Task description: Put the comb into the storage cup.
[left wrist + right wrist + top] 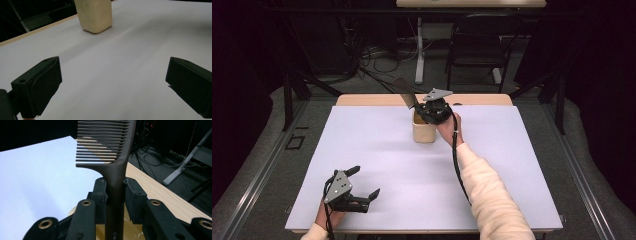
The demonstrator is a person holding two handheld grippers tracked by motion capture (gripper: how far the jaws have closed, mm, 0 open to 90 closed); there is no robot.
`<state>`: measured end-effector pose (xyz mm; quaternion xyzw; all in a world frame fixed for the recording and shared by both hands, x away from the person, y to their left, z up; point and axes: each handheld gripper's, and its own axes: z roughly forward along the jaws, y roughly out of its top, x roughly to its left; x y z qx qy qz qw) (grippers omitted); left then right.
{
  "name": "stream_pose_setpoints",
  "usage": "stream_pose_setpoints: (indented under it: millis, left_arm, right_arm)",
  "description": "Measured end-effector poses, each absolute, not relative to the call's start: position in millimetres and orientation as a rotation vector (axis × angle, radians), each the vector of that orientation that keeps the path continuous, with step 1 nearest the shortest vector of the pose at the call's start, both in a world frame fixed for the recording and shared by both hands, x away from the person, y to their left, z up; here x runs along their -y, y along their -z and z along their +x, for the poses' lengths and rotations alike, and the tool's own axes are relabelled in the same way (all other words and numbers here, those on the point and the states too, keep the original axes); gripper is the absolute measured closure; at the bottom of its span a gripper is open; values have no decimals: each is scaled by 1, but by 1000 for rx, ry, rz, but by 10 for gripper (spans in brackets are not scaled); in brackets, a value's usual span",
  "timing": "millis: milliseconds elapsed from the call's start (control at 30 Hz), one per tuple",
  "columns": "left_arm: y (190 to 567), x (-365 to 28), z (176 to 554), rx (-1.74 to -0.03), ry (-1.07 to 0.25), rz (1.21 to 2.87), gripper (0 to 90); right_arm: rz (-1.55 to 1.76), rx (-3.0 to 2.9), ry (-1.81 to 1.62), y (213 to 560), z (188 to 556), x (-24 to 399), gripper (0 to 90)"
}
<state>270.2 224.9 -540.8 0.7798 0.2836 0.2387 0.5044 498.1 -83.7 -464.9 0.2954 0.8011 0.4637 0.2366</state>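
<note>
- Right gripper (115,192): jaws closed on the comb (113,155) at its handle, just below the teeth; comb stands upright in the centre of the right gripper view, its lower handle running down toward the cup (130,231) at the bottom edge.
- High view: right gripper (428,111) sits over the cup (423,131) at upper centre, comb (404,93) tilted up and left of it.
- Risk: the grip is narrow and high on the handle; the comb may pivot between the pads.
- Risk: a tilted handle could catch the rim and tip the light cup.
- Left gripper (362,187): jaws wide apart, holding nothing, lower left, well apart from the cup; it does not steady the cup.
- Table (522,165): smooth sheet; the cup may slide.
</note>
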Motion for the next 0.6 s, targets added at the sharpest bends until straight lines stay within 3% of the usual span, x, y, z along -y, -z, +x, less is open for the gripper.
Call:
stream_pose_setpoints:
  millis: [600]
  left_arm:
    - [541, -225, 271, -684, -576, 1885, 4]
  right_arm:
    - [833, -2243, -1225, 471, 501, 83, 716]
